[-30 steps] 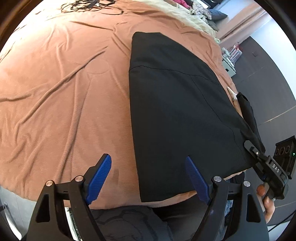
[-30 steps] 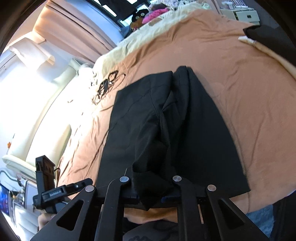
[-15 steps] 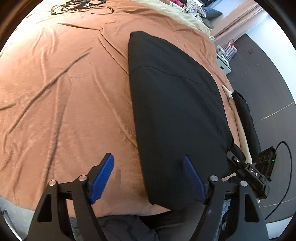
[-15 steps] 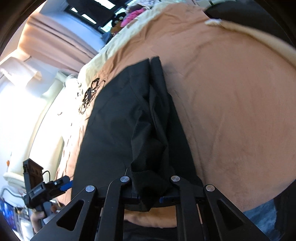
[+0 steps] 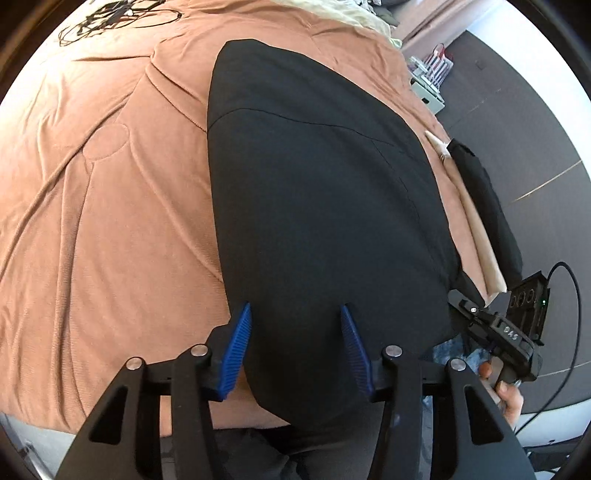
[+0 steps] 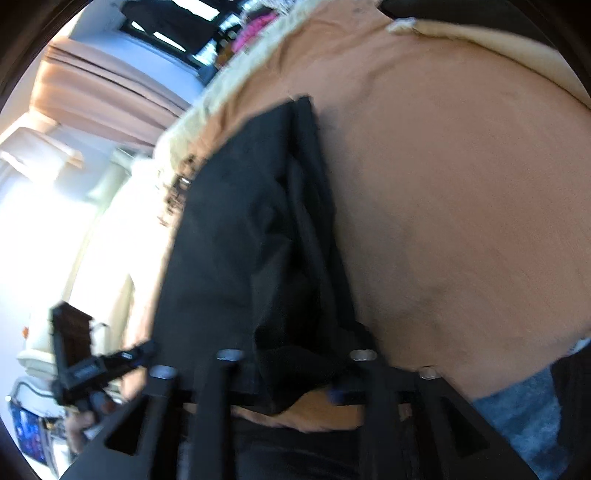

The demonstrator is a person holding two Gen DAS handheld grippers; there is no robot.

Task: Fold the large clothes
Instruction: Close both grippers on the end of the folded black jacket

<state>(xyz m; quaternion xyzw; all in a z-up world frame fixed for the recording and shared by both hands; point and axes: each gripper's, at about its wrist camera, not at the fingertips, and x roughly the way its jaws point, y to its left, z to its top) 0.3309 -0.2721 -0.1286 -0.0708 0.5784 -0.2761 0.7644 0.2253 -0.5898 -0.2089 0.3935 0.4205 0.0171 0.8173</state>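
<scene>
A large black garment [image 5: 317,206] lies lengthwise on the brown bedspread [image 5: 110,221], its near end hanging over the bed's front edge. My left gripper [image 5: 295,347] is open, its blue pads astride the garment's near left corner, not clamped. My right gripper [image 6: 295,387] is shut on the garment's near right corner [image 6: 288,362], which is bunched and lifted; this view is blurred. The right gripper also shows at the right of the left wrist view [image 5: 498,332], and the left gripper at the lower left of the right wrist view [image 6: 96,365].
A folded beige cloth [image 5: 476,229] with a dark garment [image 5: 487,199] on it lies at the bed's right edge. Black cables [image 5: 110,18] lie at the far left of the bed. Dark floor [image 5: 535,129] and a small rack are to the right.
My left gripper has moved right and forward, from beside the garment to astride its near corner, with the jaws narrower. My right gripper has swung with the held corner; its view is now blurred.
</scene>
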